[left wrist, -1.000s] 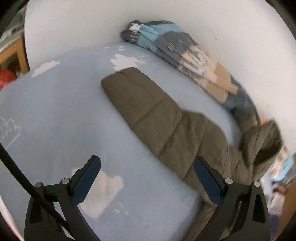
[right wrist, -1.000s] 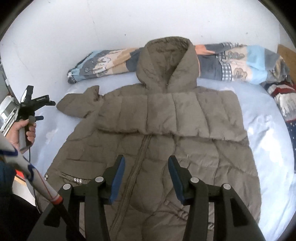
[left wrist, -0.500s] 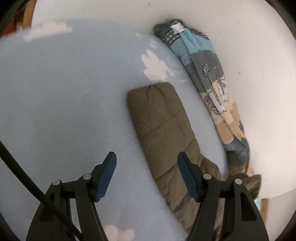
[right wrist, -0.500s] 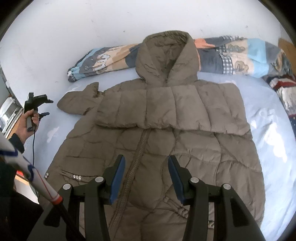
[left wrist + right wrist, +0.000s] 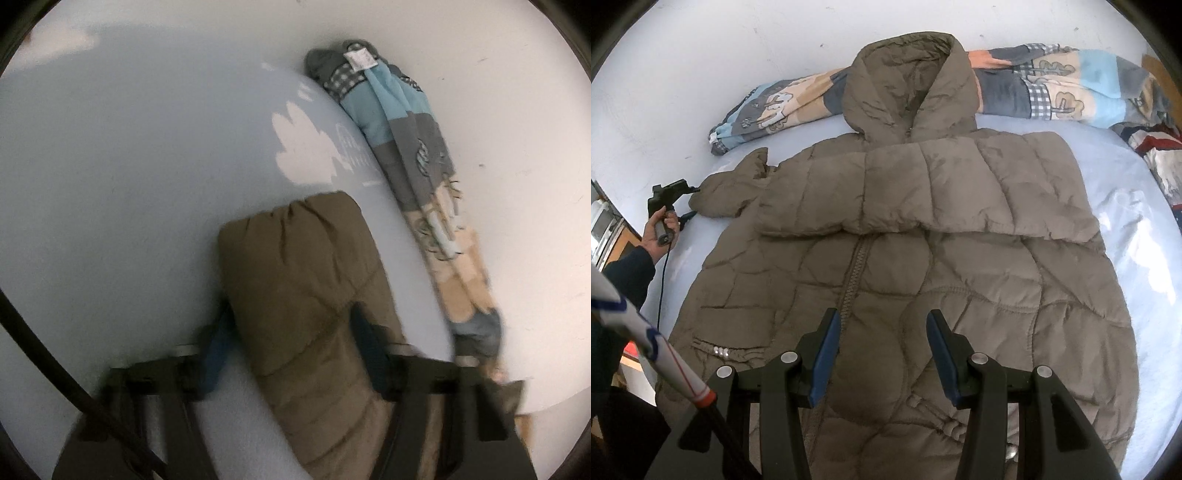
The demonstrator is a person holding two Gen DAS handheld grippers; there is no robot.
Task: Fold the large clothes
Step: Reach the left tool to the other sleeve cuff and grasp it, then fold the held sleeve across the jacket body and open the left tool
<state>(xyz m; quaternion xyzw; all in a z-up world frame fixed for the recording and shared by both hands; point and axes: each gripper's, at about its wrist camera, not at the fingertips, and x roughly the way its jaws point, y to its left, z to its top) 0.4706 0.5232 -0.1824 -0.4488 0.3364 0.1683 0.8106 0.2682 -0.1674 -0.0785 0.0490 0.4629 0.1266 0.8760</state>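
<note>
An olive-brown puffer jacket (image 5: 908, 236) with a hood (image 5: 908, 74) lies front up on a light blue bed sheet (image 5: 1126, 184). One sleeve lies folded across its chest. My right gripper (image 5: 882, 347) is open and empty above the jacket's lower front. My left gripper (image 5: 291, 350) is open, its fingers on either side of the jacket's left sleeve (image 5: 306, 288), near the cuff. In the right wrist view the left gripper (image 5: 689, 202) is at the sleeve end at the far left.
A rolled patterned blanket (image 5: 1052, 88) lies along the white wall behind the hood; it also shows in the left wrist view (image 5: 402, 147). More patterned bedding (image 5: 1156, 147) sits at the right. The sheet has white cloud prints (image 5: 306, 147).
My left gripper has moved in over the sleeve, so the sleeve now lies between its open fingers. My right gripper has stayed over the jacket's lower front.
</note>
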